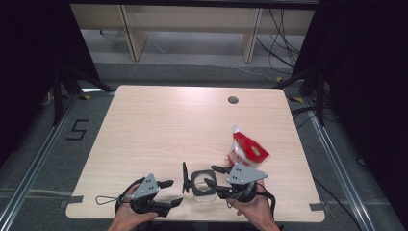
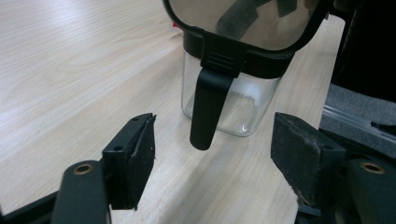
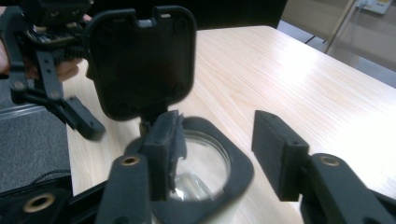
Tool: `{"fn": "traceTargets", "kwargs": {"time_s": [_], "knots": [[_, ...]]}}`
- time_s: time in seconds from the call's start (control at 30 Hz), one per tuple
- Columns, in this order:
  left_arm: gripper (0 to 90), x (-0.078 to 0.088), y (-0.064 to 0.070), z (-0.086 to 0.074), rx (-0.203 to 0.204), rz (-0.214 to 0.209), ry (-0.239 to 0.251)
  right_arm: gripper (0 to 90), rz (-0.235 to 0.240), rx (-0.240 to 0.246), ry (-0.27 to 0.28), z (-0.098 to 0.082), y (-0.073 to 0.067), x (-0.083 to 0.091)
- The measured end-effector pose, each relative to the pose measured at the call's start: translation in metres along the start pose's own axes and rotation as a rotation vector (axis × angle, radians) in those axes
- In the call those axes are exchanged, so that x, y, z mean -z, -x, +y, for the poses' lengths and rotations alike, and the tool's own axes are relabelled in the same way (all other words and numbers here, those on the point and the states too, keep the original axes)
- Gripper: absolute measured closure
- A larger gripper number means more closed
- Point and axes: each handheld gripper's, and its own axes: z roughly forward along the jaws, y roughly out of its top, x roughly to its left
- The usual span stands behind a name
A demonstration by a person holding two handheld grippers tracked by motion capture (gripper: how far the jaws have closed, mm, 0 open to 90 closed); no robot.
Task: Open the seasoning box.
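A pale wood-grain bench (image 1: 159,130) with rounded corners stands on a grey floor. A round cable port (image 1: 233,100) sits near the bench's far edge. Black curtains (image 1: 370,72) hang on both sides of the room, and light wooden furniture legs (image 1: 132,33) stand beyond the bench. A floor marking reading "5" (image 1: 77,129) lies to the left of the bench, and loose cables (image 1: 281,38) run across the floor at the far right.

A clear glass jar (image 1: 202,188) with a black square collar stands upright near the bench's front edge, between the two tools. Its hinged black lid (image 1: 184,177) is swung open and stands on edge at the jar's left side. In the left gripper view the lid's latch tab (image 2: 207,107) hangs down in front of the glass wall. A little white powder lies in the bottom of the jar. A red-and-white pouch (image 1: 246,150) lies on the bench just behind the right tool, its white spout pointing away from the person.

Left tool (image 1: 169,192): the jaws stand wide apart with nothing between the pads. It sits just left of the jar and is clear of it; the latch tab is ahead of the gap, not in it.

Right tool (image 1: 212,176): the jaws are parted and grip nothing. In the right gripper view its left pad (image 3: 163,149) is over the jar's collar, at its rim. Whether it touches cannot be told. The other pad hangs over bare bench.
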Motion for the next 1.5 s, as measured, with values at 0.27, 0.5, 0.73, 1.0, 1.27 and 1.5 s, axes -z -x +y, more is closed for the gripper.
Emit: {"fn": "traceTargets", "kwargs": {"time_s": [0.27,0.5,0.73,1.0,1.27,1.5], "knots": [[20.4,0.008,0.003,-0.003,0.055,0.017,-0.012,43.5,-0.039,-0.05,0.01,-0.018,0.006,0.018],[15.8,0.009,0.007,-0.003,0.09,0.013,-0.008,37.9,-0.066,-0.085,-0.005,-0.035,0.015,0.033],[15.9,0.014,0.01,-0.004,0.086,0.027,-0.018,36.1,-0.081,-0.098,-0.022,-0.042,0.02,0.044],[15.9,0.018,0.014,-0.006,0.077,0.039,-0.033,36.2,-0.11,-0.129,-0.047,-0.055,0.021,0.061],[16.0,0.017,0.012,-0.006,0.078,0.047,-0.02,37.2,-0.16,-0.156,-0.056,-0.064,0.024,0.077],[16.0,0.015,0.014,-0.007,0.131,0.038,-0.002,36.1,-0.212,-0.189,-0.054,-0.072,0.031,0.086]]}}
